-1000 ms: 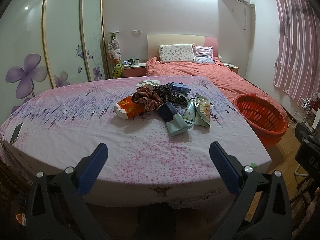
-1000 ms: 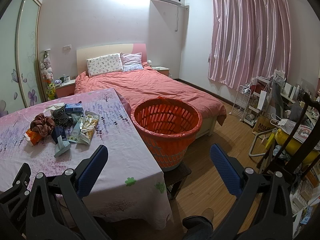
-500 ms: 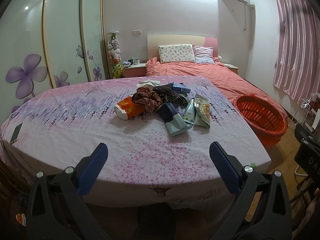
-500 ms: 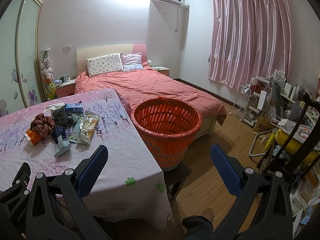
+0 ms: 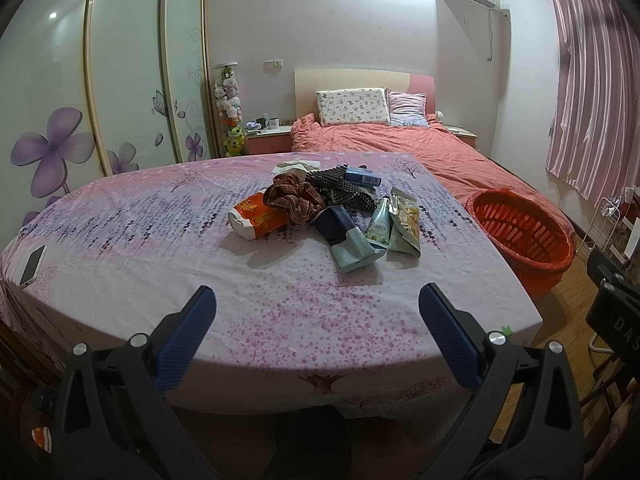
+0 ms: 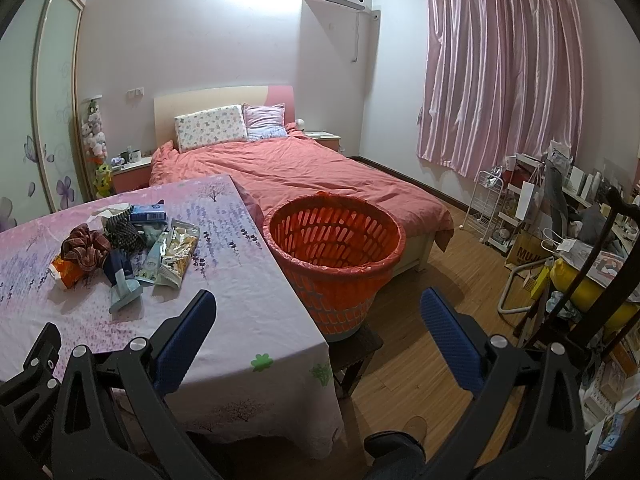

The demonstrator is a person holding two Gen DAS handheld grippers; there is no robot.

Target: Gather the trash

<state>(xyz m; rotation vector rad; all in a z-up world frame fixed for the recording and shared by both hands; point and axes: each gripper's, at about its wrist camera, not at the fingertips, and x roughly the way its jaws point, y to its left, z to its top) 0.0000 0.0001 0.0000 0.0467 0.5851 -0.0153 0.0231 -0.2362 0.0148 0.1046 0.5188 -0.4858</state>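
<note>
Both of my grippers are empty, fingers spread wide apart: left gripper (image 5: 316, 308) at the near edge of the table (image 5: 120, 248), right gripper (image 6: 318, 312) off the table's right near corner. One heap of trash sits mid-table, well beyond the left fingers. I count in it:
- one orange-and-white packet (image 5: 256, 218)
- one brown striped scrunchie (image 5: 294, 198)
- one dark dotted pouch (image 5: 340, 192)
- one blue box (image 5: 362, 176)
- one navy-and-teal pack (image 5: 346, 238)
- one pale tube (image 5: 380, 224)
- one snack bag (image 5: 404, 222)
- crumpled white paper (image 5: 296, 166) at the far side.

One orange basket (image 6: 336, 256) stands on a dark stool (image 6: 356, 346) just beside the table's right edge, nothing visible inside. One phone (image 5: 33, 266) lies at the left edge. The bed (image 6: 312, 172) lies beyond.
</note>
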